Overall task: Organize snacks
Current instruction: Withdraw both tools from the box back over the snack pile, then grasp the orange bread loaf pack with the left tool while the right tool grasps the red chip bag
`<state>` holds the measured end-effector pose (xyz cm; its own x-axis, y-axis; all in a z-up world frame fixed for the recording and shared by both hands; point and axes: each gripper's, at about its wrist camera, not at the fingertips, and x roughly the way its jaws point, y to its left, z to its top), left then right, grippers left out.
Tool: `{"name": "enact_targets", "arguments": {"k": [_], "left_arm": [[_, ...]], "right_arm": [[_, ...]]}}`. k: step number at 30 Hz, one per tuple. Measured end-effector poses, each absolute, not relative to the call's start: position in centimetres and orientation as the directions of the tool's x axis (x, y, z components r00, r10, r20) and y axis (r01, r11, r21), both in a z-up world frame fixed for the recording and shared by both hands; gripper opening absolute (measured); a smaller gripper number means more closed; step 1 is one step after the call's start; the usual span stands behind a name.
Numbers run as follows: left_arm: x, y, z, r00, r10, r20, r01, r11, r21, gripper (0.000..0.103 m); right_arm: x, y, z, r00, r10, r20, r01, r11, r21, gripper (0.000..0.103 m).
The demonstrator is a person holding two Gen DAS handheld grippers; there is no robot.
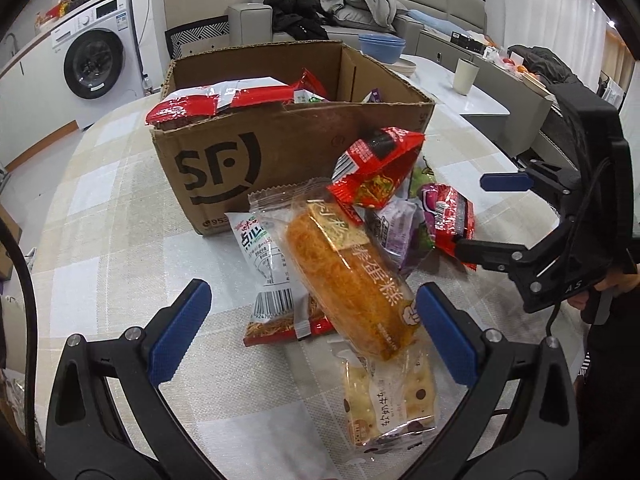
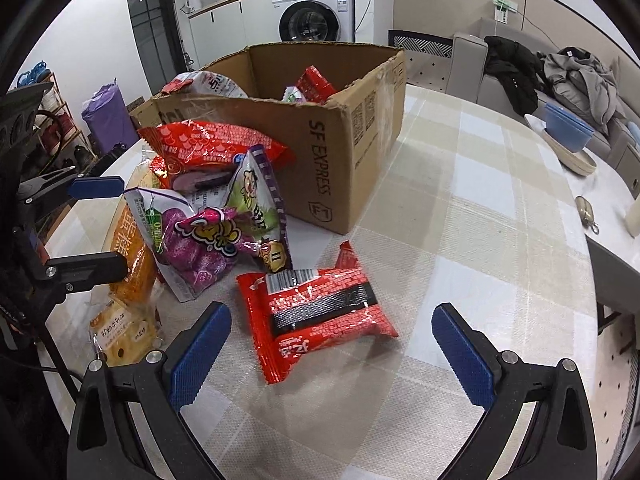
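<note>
Both tools gape empty — the right tool (image 2: 330,354) straddles the red packet (image 2: 316,316) just ahead, its long axis crosswise; the left tool (image 1: 310,338) faces the cake pack (image 1: 352,280).

Bare table (image 2: 460,240) lying open right of the cardboard box (image 2: 320,152) (snack pile (image 2: 216,216) crowding its near-left face).

This is a lived-in home: a white front-loading washing machine (image 2: 316,12) under a counter, a grey sofa (image 1: 420,4) heaped with crumpled jackets (image 1: 360,0), a checked-cloth desk (image 2: 460,200).
</note>
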<state>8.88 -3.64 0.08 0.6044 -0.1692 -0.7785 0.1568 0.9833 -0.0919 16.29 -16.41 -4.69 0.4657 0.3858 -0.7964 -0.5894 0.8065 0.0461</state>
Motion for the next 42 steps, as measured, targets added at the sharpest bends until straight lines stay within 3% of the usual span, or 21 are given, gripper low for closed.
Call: {"name": "enact_targets", "arguments": {"k": [7,15,23,29,33,39,42], "left_arm": [[9.1,-4.0,-0.3,0.598,-0.172,-0.783,0.165,0.982,-0.091,0.102],[9.2,-3.9,-0.6,0.589,-0.185,-0.787,0.172,0.98,-0.102,0.102],[9.2,-3.9,-0.7,0.588,-0.183,-0.787,0.172,0.98,-0.1,0.102],[9.2,-4.0,-0.8,0.587,-0.184,-0.788,0.174,0.98,-0.099,0.102],[9.3,-4.0,-0.8,0.588,-0.186,-0.787,0.175,0.979,-0.101,0.102],[9.2,-4.0,-0.7,0.591,-0.205,-0.78,0.189,0.975,-0.113,0.102],[9.1,-4.0,-0.6,0.587,-0.23,-0.777,0.203,0.97,-0.134,0.097]], "right_arm": [[16.0,-15.3,-5.5,0.461,0.394,-0.795,-0.608,0.793,0.04,0.101],[15.7,-14.5,-6.0,0.461,0.381,-0.801,-0.619,0.785,0.018,0.083],[15.8,-14.4,-6.6,0.464,0.354,-0.812,-0.614,0.789,-0.007,0.082],[15.5,-14.8,-6.4,0.472,0.358,-0.806,-0.623,0.782,-0.017,0.056],[15.4,-15.2,-6.2,0.471,0.373,-0.799,-0.628,0.778,-0.007,0.05],[14.7,-15.4,-5.2,0.481,0.403,-0.778,-0.637,0.771,0.005,0.05],[14.5,-15.5,-4.7,0.488,0.408,-0.771,-0.636,0.772,0.006,0.05]]}}
